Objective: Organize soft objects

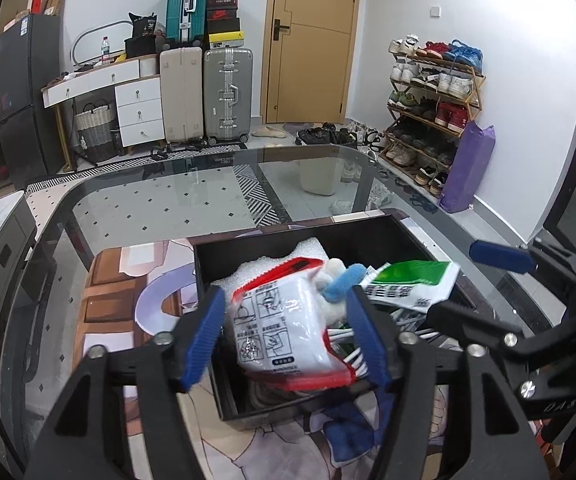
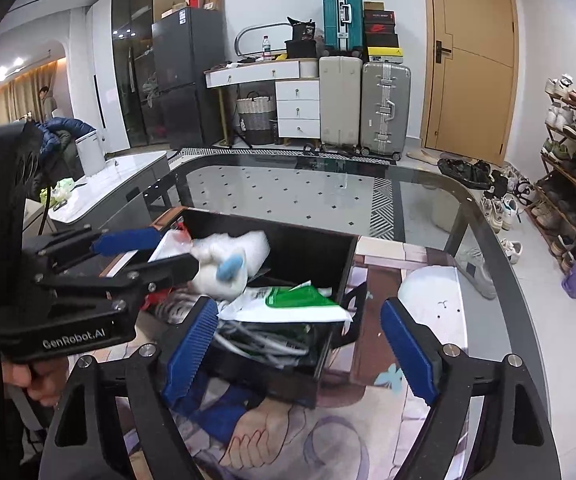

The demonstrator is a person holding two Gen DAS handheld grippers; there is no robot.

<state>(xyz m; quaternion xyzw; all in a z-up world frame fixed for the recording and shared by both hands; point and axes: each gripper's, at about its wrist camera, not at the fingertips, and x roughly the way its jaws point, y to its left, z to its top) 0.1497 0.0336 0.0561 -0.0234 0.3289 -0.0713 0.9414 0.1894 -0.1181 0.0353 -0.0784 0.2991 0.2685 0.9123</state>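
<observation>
- our left tongs (image 1: 284, 336) stand partly open over the black box (image 1: 367, 236), the red-edged white packet (image 1: 288, 328) between the blue pads (image 1: 204, 340) (we see gaps both sides, so no grip).
- our right tongs (image 2: 299, 352) gape wide and empty, the green-and-white packet (image 2: 288, 302) just ahead of the left pad, lying in the box on white cables (image 2: 264, 340).
- a white plush with a blue bit (image 2: 224, 268) lies beyond.

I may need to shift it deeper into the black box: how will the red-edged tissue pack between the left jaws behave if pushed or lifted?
The red-edged tissue pack looks soft: its film is creased, so it would probably squash. The glossy wrapper may slip on the blue pads. It leans on the plush toy and cables, so pushing likely tips it.
</observation>
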